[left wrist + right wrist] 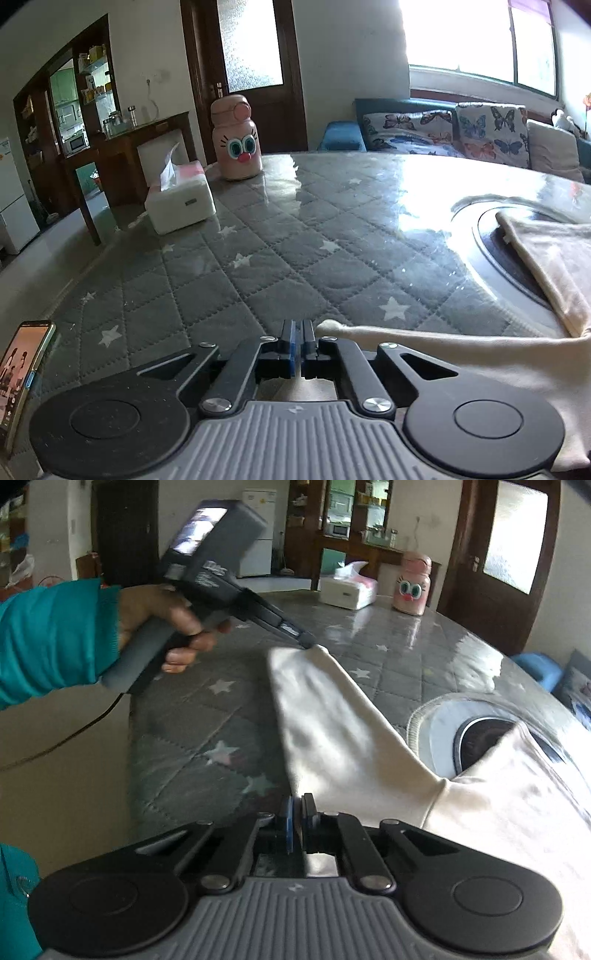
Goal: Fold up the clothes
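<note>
A cream garment (461,365) lies on the table, stretching off to the right in the left wrist view. My left gripper (298,332) is shut, its blue pads together, with a corner of the cloth bunched just to the right of its tips. The right wrist view shows that left gripper (308,642), held by a hand (155,609) in a teal sleeve, pinching the far corner of the garment (332,720) and lifting it slightly. My right gripper (297,812) is shut on the near edge of the same sleeve-like strip; cloth shows behind its pads.
The table (258,240) has a grey quilted star cloth under glass and a black round inset (502,251) partly under the garment. A tissue box (181,201) and a pink bottle (236,140) stand at the far edge. A phone (22,380) leans at the near left.
</note>
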The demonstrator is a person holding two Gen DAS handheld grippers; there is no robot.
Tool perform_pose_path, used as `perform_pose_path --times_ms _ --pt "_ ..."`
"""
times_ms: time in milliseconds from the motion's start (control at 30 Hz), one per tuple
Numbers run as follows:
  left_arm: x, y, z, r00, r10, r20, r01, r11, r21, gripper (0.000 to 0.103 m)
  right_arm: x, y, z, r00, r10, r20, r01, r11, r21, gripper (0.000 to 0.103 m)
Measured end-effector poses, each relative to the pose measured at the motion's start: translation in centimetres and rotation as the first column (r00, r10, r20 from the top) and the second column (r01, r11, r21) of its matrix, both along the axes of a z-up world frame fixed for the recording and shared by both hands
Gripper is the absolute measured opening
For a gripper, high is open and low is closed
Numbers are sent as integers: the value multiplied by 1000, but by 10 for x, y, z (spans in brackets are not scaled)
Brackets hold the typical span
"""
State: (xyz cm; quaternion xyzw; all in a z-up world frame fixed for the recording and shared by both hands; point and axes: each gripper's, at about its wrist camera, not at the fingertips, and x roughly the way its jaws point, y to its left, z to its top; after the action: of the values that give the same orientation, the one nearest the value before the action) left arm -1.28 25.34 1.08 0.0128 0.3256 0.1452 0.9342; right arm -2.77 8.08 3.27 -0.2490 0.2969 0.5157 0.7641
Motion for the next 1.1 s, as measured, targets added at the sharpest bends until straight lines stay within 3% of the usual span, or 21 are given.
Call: perform_pose_path --times_ms 167,333,433,567,733,833,1100 --pt "-1 3 -2 1000 18 -12 -18 1000 -5 3 7 0 10 998 4 -55 -1 999 49 7" --pt "-8 -2 8 1000 11 0 -11 999 -31 3 31 5 8 991 -107 -86 112 992 55 8" --pt "-14 -11 13 1000 -27 9 28 996 -84 5 35 5 -1 990 -109 -92 113 993 44 10" --pt "-24 -33 16 995 -103 12 103 984 -145 9 17 5 4 996 -25 -84 27 999 22 11" --pt "-37 -64 17 981 -193 31 196 964 -180 21 17 -10 14 995 -77 -65 79 996 30 11" --pt "-44 -81 11 972 -233 27 234 958 -166 29 20 -19 12 992 -114 -52 114 993 4 12" --pt "-56 -102 0 966 -260 2 258 960 -109 35 2 -40 19 995 -77 -60 78 997 15 16"
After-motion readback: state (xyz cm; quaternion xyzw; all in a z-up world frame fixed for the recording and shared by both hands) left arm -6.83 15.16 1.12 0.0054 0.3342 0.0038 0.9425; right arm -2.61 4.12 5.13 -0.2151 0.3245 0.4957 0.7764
